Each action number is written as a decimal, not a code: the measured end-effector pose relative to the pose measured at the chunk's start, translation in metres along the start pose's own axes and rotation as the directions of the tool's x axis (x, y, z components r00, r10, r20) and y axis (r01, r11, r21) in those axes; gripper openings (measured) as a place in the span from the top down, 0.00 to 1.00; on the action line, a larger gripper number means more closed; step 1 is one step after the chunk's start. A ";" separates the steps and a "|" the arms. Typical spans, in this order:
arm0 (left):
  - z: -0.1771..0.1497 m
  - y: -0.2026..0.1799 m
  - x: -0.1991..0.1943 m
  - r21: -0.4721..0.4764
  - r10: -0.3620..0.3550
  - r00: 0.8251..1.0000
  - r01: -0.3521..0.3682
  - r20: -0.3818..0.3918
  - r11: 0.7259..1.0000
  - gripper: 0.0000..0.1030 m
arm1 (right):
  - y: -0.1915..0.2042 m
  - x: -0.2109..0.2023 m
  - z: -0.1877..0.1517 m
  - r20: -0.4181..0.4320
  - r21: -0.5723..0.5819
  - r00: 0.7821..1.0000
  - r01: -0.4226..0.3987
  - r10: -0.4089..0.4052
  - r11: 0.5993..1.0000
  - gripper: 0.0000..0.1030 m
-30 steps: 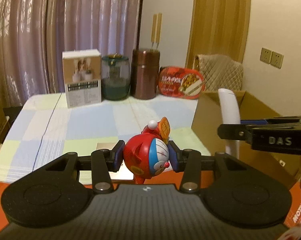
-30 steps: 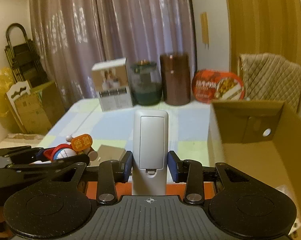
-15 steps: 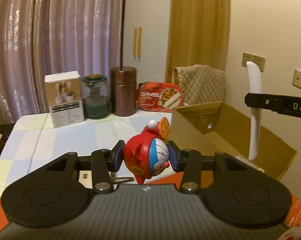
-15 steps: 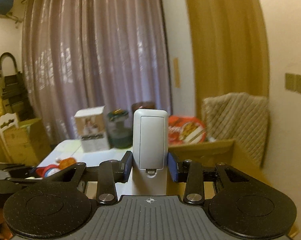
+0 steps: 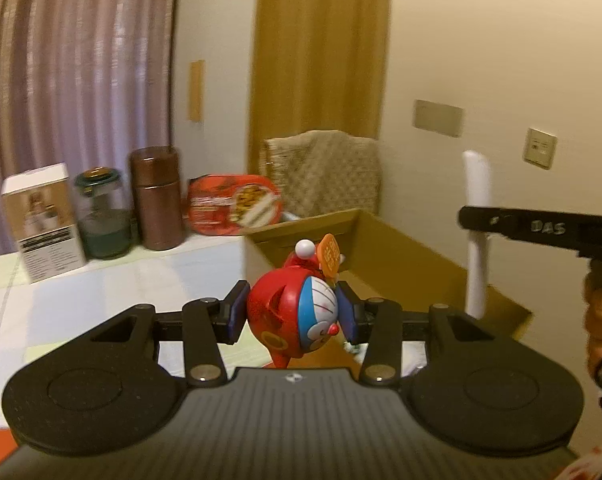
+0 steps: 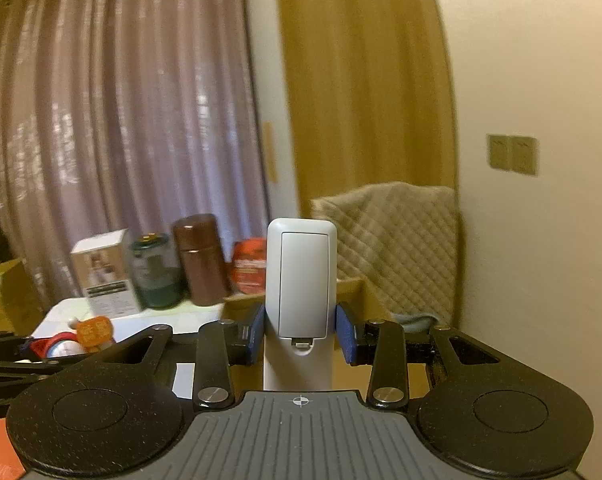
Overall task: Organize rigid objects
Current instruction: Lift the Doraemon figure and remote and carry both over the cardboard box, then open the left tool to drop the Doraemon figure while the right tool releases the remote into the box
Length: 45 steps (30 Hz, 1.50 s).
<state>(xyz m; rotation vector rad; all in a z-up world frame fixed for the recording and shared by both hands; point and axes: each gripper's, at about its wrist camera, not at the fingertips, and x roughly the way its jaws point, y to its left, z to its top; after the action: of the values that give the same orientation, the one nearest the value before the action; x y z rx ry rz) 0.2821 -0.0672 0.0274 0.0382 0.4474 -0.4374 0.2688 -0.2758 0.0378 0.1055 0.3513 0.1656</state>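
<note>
My left gripper is shut on a red and blue Doraemon toy and holds it in the air just in front of the near corner of an open cardboard box. My right gripper is shut on a white remote control, held upright with its battery cover facing me. In the left wrist view the remote stands above the box's right side. The toy's orange sign shows at lower left in the right wrist view.
At the table's back stand a white carton, a green glass jar, a brown canister and a red food tray. A quilted beige cushion leans behind the box. The wall lies to the right.
Both grippers have risen and swung right toward the box. The remote went from beside the table to above the box's right side. Both grips are unchanged.
</note>
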 end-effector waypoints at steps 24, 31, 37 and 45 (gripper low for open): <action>0.012 -0.033 0.109 0.052 -0.049 0.994 0.054 -0.094 0.997 0.61 | -0.037 0.062 0.000 -0.124 0.067 0.992 0.044 -0.036 0.997 0.66; 0.015 -0.029 0.140 0.063 -0.020 0.992 0.028 -0.127 0.998 0.61 | -0.038 0.102 -0.002 -0.178 0.086 0.983 0.072 -0.056 0.994 0.66; 0.011 -0.031 0.157 0.090 0.004 0.988 0.010 -0.153 0.996 0.61 | -0.043 0.124 -0.003 -0.191 0.090 0.979 0.089 -0.071 0.992 0.66; 0.010 -0.035 0.169 0.118 0.025 0.985 -0.005 -0.168 0.993 0.61 | -0.052 0.130 -0.007 -0.212 0.107 0.975 0.086 -0.061 0.991 0.66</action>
<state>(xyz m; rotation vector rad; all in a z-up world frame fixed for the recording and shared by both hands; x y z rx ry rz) 0.4083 -0.1681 -0.0334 0.1933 0.5883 -0.4469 0.3941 -0.3030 -0.0185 0.1898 0.5740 0.0827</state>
